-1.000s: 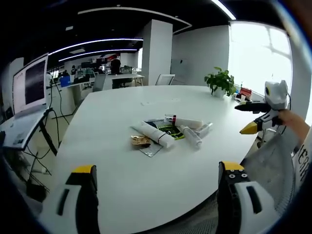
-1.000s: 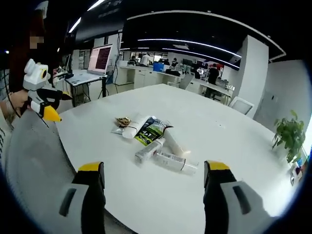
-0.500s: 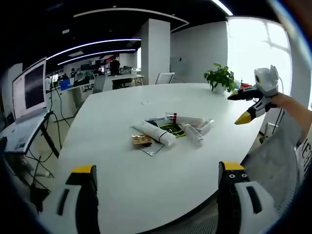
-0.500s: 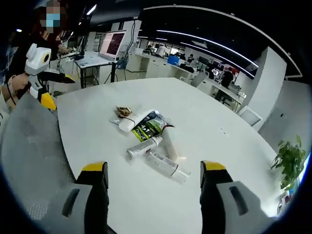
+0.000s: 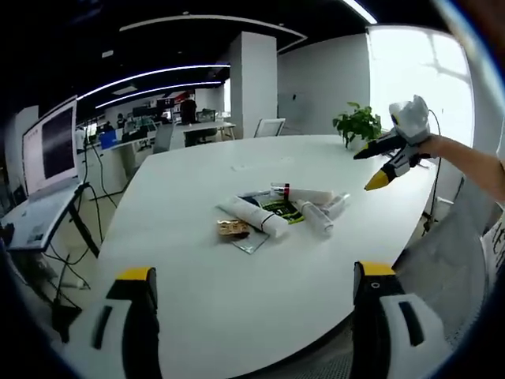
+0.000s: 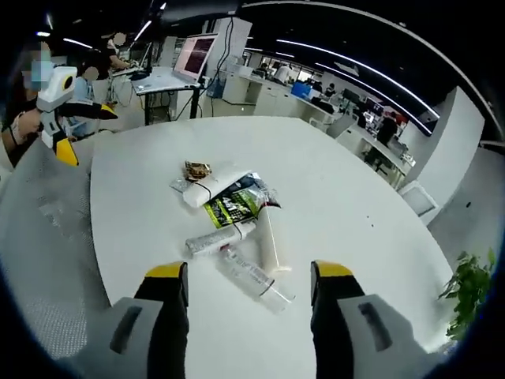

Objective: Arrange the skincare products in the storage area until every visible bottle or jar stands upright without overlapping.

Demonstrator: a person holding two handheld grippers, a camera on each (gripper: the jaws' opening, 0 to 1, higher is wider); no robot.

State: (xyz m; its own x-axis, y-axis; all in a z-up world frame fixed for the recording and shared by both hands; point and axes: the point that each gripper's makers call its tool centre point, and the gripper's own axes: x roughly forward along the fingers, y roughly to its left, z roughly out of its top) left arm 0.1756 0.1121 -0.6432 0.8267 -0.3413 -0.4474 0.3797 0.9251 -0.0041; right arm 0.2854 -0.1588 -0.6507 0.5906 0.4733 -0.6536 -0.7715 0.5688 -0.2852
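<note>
Several skincare products lie flat in an overlapping pile on the white table (image 5: pixel 197 174). The pile holds a white tube (image 5: pixel 252 217), a green-and-black sachet (image 5: pixel 278 209), a red-capped tube (image 5: pixel 304 194), a clear bottle (image 5: pixel 331 207) and a gold-wrapped item (image 5: pixel 230 227). My left gripper (image 5: pixel 256 276) is open, short of the pile at the table's near edge. My right gripper (image 6: pixel 248 272) is open just above the clear bottle (image 6: pixel 252 276), with a white tube (image 6: pixel 268 245), a silver tube (image 6: pixel 217 237) and the sachet (image 6: pixel 233 207) beyond. The right gripper (image 5: pixel 377 166) hovers over the table's right side.
A potted plant (image 5: pixel 359 126) stands at the table's far right. A grey mesh chair (image 6: pixel 39 237) sits by the table edge, and the left gripper (image 6: pixel 63 130) hangs above it in a person's hand. A monitor (image 6: pixel 197 55) and desks stand behind.
The right gripper has moved in over the table and come closer to the pile, which now sits just ahead of its jaws. The left gripper has hardly moved. The products lie as before.
</note>
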